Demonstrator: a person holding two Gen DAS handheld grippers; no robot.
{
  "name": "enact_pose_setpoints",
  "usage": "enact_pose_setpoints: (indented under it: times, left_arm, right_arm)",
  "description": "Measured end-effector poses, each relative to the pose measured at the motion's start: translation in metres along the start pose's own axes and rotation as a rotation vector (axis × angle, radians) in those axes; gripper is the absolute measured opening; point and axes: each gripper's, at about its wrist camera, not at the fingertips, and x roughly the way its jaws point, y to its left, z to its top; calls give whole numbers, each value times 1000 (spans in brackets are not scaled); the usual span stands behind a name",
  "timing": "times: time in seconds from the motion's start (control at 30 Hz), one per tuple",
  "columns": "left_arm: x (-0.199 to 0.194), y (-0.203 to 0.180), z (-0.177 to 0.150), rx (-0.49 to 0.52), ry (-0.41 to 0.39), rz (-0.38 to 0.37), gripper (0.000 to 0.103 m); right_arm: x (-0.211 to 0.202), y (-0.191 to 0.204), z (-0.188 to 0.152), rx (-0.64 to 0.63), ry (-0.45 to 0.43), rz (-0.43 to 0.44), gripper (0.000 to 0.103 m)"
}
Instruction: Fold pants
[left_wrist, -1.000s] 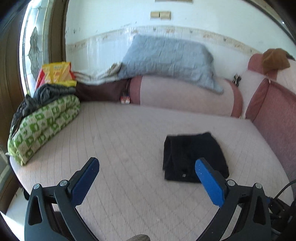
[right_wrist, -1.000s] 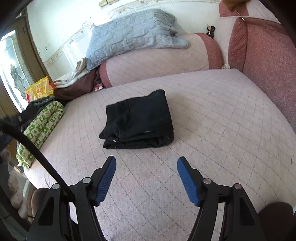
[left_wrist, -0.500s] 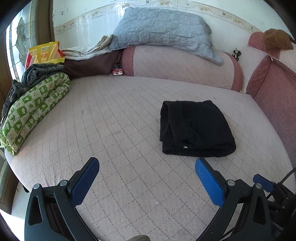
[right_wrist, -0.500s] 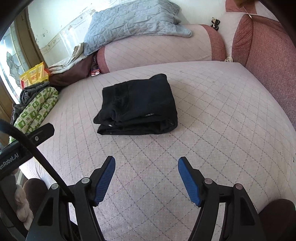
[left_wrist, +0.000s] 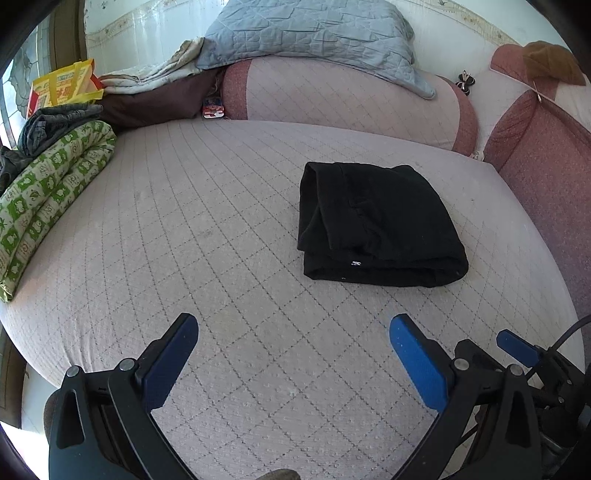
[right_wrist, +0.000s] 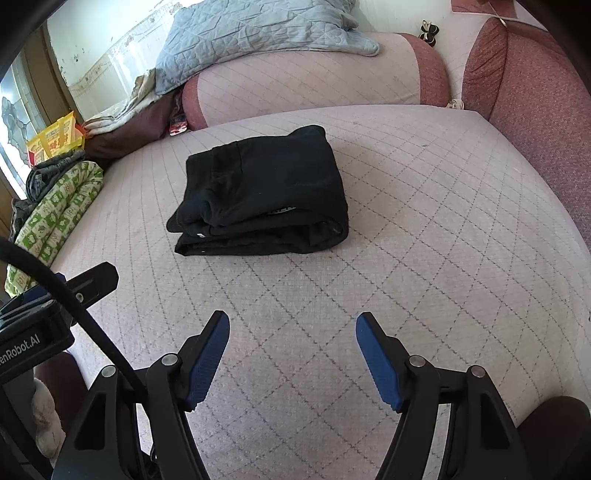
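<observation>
While jaws gape, pants (left_wrist: 376, 221) lie folded mid-mattress (left_wrist: 184, 229).

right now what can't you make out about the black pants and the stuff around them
- Folded black pants: small white label on the front edge is too small to read in either wrist view; inner layers are hidden by the top fold.
- Small red packet by the pink bolster cushion: print too small, left view.
- Yellow printed bag: cut by the fisheye rim, left view.
- Small dark object behind the bolster: too small to identify.
</observation>
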Motion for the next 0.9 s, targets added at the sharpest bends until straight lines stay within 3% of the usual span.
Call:
enact_pose_setpoints:
  times: [0.9]
  left_arm:
    - [8, 5, -3, -28, 40, -29, 103]
  right_arm:
    - [6, 8, -1, -33, 34, -25, 77]
